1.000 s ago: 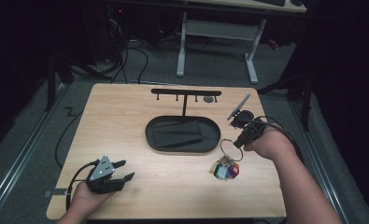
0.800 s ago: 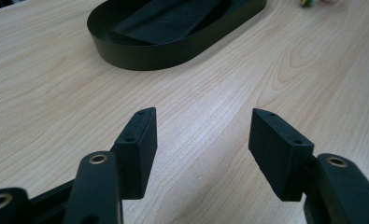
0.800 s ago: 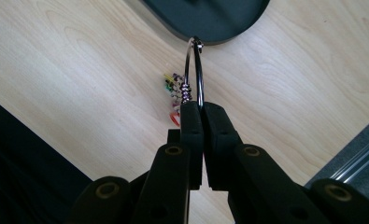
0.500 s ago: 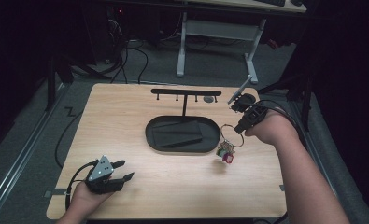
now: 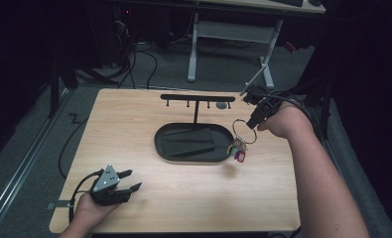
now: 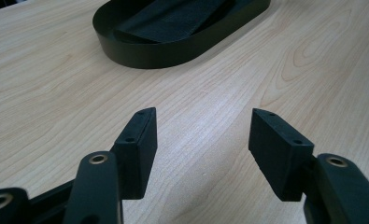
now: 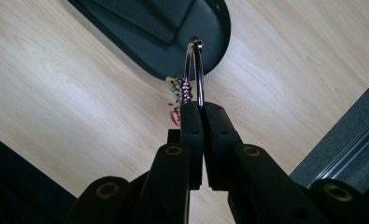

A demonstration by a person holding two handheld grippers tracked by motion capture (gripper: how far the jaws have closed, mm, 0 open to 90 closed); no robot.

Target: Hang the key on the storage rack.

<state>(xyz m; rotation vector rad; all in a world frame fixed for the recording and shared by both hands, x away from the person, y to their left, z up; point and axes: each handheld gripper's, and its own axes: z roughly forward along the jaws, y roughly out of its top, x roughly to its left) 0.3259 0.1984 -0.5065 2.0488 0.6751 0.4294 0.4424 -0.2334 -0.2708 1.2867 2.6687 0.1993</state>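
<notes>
High view: right tongs [image 5: 253, 122] clamped on key ring [image 5: 244, 131] beside black tray [image 5: 193, 143]; left tongs [image 5: 126, 181] wide apart.

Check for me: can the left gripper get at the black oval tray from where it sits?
Probably yes. The left gripper rests open on the table near the front left corner, and in the left gripper view only bare wood lies between its jaws and the tray. The right gripper holds the key ring off to the tray's right end.

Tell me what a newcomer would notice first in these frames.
The right gripper holds a metal key ring with colourful tags, hanging in the air by the right end of the black oval tray. The left gripper rests open at the table's near-left corner.
</notes>
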